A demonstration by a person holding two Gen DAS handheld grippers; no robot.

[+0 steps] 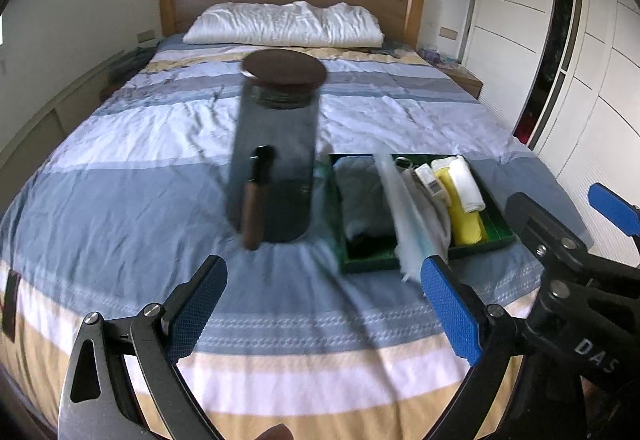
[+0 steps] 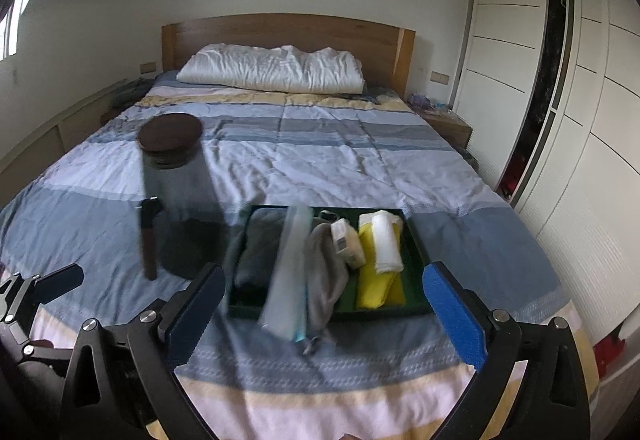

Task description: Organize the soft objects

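A dark green tray lies on the striped bedspread, holding a grey cloth, a yellow cloth, a rolled white cloth, a long pale wrapped piece and a small box. A tall smoky glass jar with a dark lid stands left of the tray, a brown-handled brush leaning on it. My left gripper hovers open in front of the jar. My right gripper hangs open before the tray, nothing between its fingers.
A white pillow lies against the wooden headboard. White wardrobe doors run along the right side. A nightstand with small items stands at the bed's far right corner. The right gripper's body shows beside the left one.
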